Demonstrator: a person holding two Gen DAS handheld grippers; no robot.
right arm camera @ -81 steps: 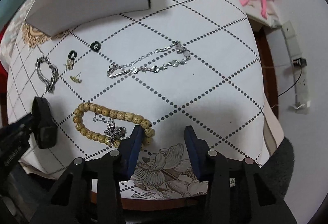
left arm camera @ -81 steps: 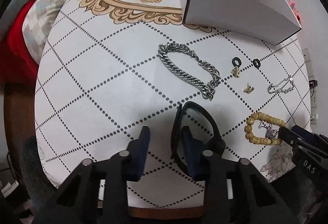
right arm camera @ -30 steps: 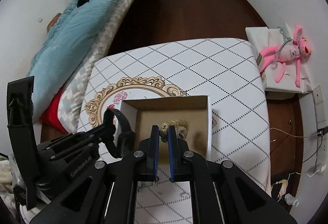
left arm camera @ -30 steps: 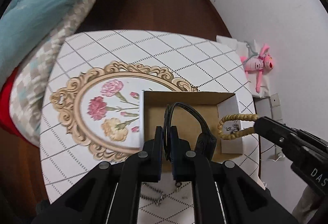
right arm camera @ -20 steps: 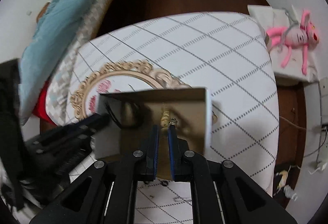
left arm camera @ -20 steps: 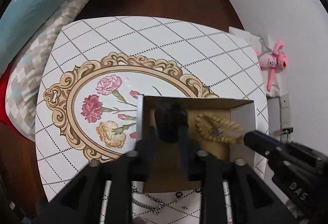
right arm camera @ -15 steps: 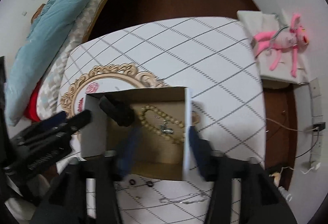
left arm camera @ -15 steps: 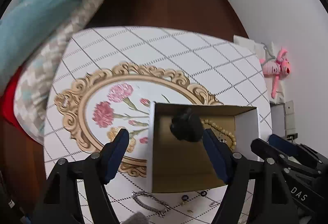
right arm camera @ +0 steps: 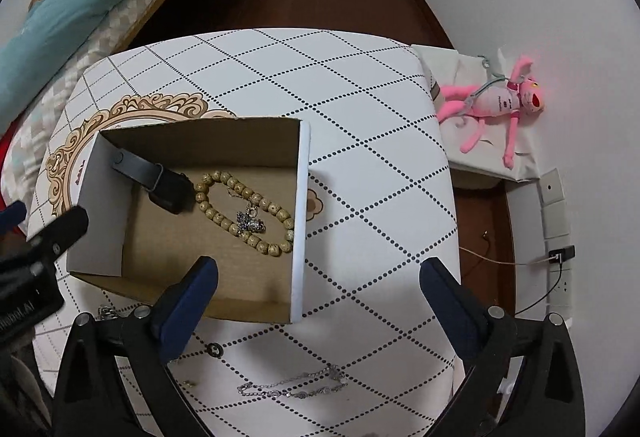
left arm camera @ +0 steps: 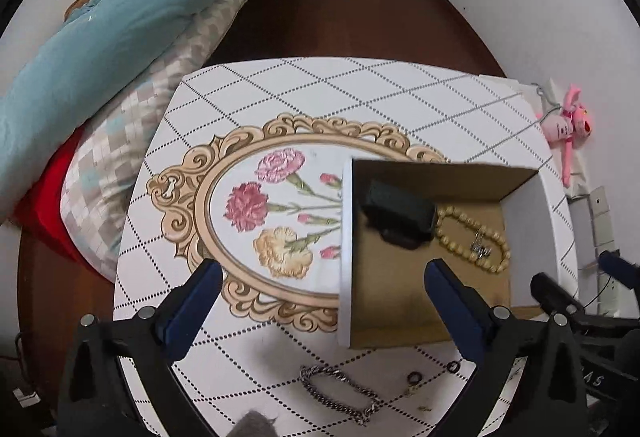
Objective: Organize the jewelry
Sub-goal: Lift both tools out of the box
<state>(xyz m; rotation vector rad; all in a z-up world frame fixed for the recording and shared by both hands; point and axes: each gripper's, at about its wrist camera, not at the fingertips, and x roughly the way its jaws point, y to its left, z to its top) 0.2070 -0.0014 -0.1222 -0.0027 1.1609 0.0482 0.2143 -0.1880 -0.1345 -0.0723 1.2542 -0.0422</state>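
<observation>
An open cardboard box (left arm camera: 524,221) (right arm camera: 302,197) stands on the table. Inside lie a black watch (left arm camera: 400,213) (right arm camera: 160,181) and a wooden bead bracelet (left arm camera: 476,241) (right arm camera: 244,213) with a silver charm. My left gripper (left arm camera: 324,297) is open and empty above the box's left side. My right gripper (right arm camera: 316,289) is open and empty above the box's right edge. A thick silver chain bracelet (left arm camera: 340,393), two black rings (left arm camera: 432,373) and small gold earrings (left arm camera: 412,393) lie on the table in front of the box. A thin silver chain (right arm camera: 292,385) lies there too.
The table (right arm camera: 360,117) has a white diamond-pattern cloth with a gold floral oval (left arm camera: 272,221). A bed with a teal blanket (left arm camera: 100,37) is at the left. A pink plush toy (right arm camera: 496,101) lies on the floor at the right, near wall sockets.
Both grippers carried the watch and the bead bracelet over the box, opened and dropped them in. Both have since risen and opened wide.
</observation>
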